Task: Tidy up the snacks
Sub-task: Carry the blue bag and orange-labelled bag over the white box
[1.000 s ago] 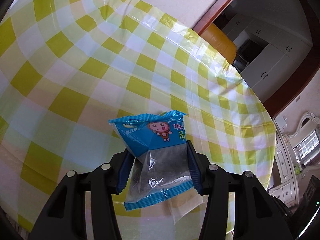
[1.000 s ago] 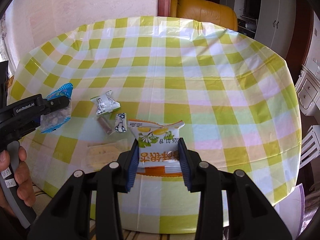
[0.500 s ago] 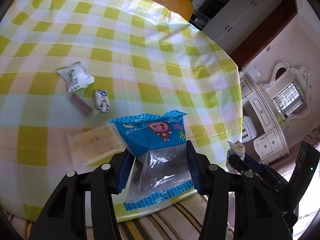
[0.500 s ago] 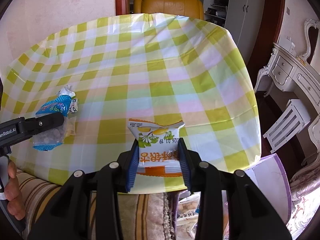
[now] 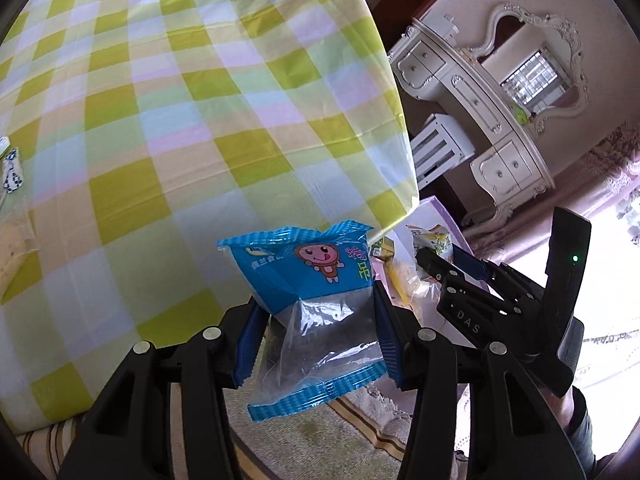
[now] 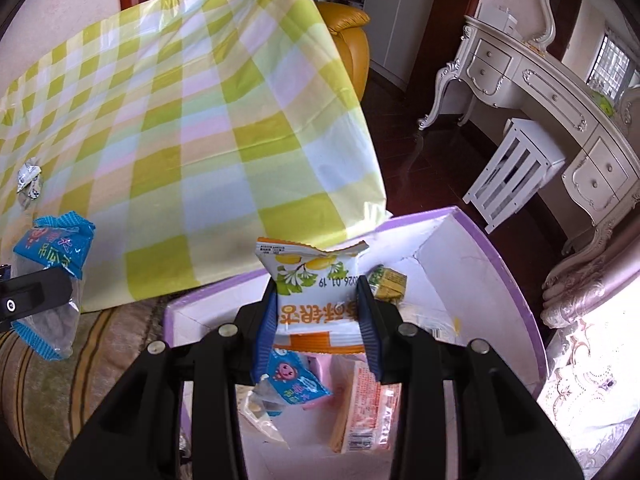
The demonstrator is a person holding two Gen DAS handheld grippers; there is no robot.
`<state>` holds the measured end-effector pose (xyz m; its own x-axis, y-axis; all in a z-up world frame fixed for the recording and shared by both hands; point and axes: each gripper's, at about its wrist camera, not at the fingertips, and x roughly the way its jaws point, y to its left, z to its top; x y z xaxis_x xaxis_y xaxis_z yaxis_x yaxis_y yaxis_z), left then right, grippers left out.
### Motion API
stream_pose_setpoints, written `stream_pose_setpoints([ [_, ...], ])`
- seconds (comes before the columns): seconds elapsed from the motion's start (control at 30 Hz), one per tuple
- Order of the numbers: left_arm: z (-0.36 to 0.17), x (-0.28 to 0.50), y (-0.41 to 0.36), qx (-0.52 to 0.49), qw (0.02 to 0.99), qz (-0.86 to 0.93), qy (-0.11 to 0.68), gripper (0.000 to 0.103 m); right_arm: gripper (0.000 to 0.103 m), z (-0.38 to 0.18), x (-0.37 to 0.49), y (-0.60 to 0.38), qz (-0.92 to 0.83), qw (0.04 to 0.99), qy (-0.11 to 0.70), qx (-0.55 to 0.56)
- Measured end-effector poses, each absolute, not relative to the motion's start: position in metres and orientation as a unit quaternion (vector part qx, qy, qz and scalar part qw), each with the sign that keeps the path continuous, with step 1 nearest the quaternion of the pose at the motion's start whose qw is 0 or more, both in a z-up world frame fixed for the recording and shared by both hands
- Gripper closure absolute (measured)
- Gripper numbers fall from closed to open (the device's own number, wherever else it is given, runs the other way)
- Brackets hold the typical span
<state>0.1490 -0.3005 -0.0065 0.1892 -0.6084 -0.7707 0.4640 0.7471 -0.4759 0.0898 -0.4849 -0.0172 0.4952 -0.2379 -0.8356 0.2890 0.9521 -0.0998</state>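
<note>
Snacks are split between the table, the two grippers and a box on the floor. At the far left of the right wrist view a small crumpled wrapper lies on the checked tablecloth, well apart from everything else. Below it, at the left edge, the left gripper holds a blue packet out past the table's edge, over a striped rug; its blue pads press on the packet's clear lower half from both sides, with the cartoon-printed top standing above them.

Lower centre of the same view, the right gripper is clamped on a white-and-orange packet with yellow fruit printed on it. It hangs over a purple-rimmed box that sits on the floor just beside the overhanging cloth. Inside the box lie another blue packet, a pink-and-orange wafer pack and, near the back wall, a small green-and-yellow pack. The gripper's own arms hide much of the box floor.

To the right stand a white slatted stool and an ornate white dresser with a mirror; an orange armchair shows behind the table, upper centre.
</note>
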Motion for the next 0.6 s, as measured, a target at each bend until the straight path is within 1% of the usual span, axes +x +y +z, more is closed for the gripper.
stream_pose_setpoints([
  [0.3, -0.021, 0.123, -0.366, 0.005, 0.723, -0.399, 0.564, 0.054, 0.065, -0.04, 0.068, -0.534, -0.208, 0.84, 0.498, 0.06],
  [0.6, -0.025, 0.114, -0.387, 0.042, 0.709, -0.418, 0.566, 0.053, 0.064, -0.051, 0.058, -0.55, -0.235, 0.824, 0.511, 0.073],
])
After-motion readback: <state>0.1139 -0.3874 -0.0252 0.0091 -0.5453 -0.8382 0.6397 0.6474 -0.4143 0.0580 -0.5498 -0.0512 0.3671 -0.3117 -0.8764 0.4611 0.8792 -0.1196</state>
